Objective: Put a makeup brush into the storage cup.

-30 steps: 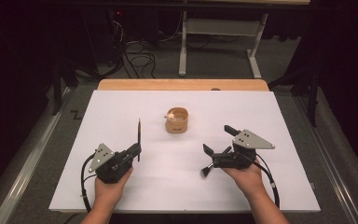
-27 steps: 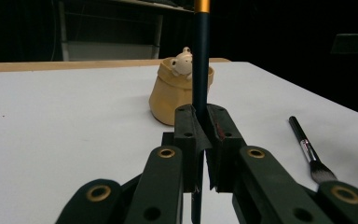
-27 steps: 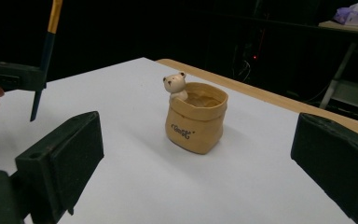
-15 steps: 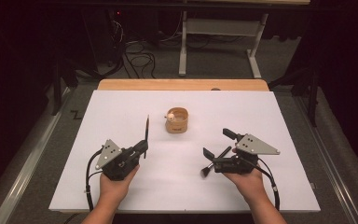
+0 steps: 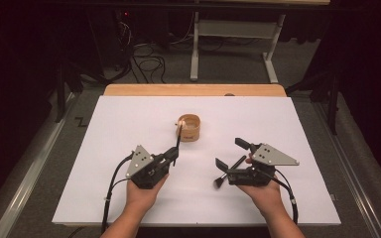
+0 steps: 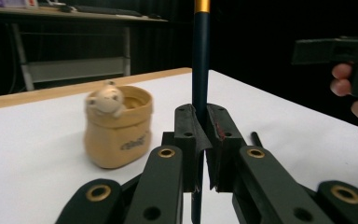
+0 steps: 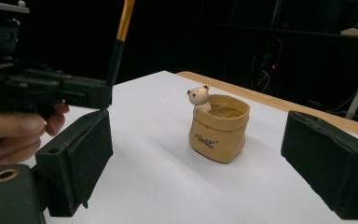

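A tan sack-shaped pot (image 5: 189,128) with a small bear figure on its rim stands mid-table, also in the left gripper view (image 6: 116,130) and the right gripper view (image 7: 219,133). My left gripper (image 5: 173,154) (image 6: 200,116) is shut on a dark thin brush handle (image 5: 178,140) (image 6: 200,56) with a gold band, which stands up between the jaws, its top near the pot's left rim. My right gripper (image 5: 232,153) (image 7: 198,144) is open; its jaws have just been closing a little, with nothing between them. A second dark brush (image 5: 228,172) lies on the table under it.
The white board (image 5: 129,119) covers a wooden table (image 5: 193,89). Behind the table stand a desk frame (image 5: 228,44) and cables (image 5: 144,59) on the floor. The other hand shows at the left of the right gripper view (image 7: 14,130).
My left gripper has moved right and away from the person toward the pot, carrying the upright brush. The right hand has barely moved.
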A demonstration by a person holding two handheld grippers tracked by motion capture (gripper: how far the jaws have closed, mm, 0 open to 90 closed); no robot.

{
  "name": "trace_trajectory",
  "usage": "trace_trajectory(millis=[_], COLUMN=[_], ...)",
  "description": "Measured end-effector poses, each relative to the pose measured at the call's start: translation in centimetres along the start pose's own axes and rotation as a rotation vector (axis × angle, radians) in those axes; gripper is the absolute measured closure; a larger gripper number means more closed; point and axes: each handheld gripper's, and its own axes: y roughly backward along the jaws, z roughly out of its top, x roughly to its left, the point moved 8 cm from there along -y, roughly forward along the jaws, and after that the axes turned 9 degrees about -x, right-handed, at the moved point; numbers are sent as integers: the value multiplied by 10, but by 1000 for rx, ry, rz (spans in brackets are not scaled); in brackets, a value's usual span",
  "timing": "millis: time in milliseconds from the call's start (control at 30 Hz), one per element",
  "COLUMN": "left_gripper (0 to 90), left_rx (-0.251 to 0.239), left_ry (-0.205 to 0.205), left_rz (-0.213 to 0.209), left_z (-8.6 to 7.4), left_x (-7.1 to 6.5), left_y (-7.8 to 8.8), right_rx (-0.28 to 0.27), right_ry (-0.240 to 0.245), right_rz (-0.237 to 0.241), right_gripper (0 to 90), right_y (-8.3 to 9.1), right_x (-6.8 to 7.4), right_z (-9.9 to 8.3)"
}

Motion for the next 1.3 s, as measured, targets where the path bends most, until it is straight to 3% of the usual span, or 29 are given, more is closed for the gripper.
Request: trace_trajectory(millis=[167,400,667,900,1300], left_gripper=[838,838,837,838,837], left_rx=[21,38,52,54,64], left_ry=[-17,4,16,14,13], left_rz=[-42,-78,-124,-133,-159], left_z=[-11,-19,-24,-27,-32], left_x=[-14,-26,-45,-52,-63], left_y=[-1,2,-1,-3,-5], right_rx=[-8,-2,-1,-6,-3], right_ry=[-20,-36,-93,-107,-120], right_rz=[13,15,45,86,115], right_gripper=[95,85,107,162,263], right_y=[0,-2,-3,-4,-7], right_x=[3,9,17,23,30], right_z=[0,-2,-4,-4,-6])
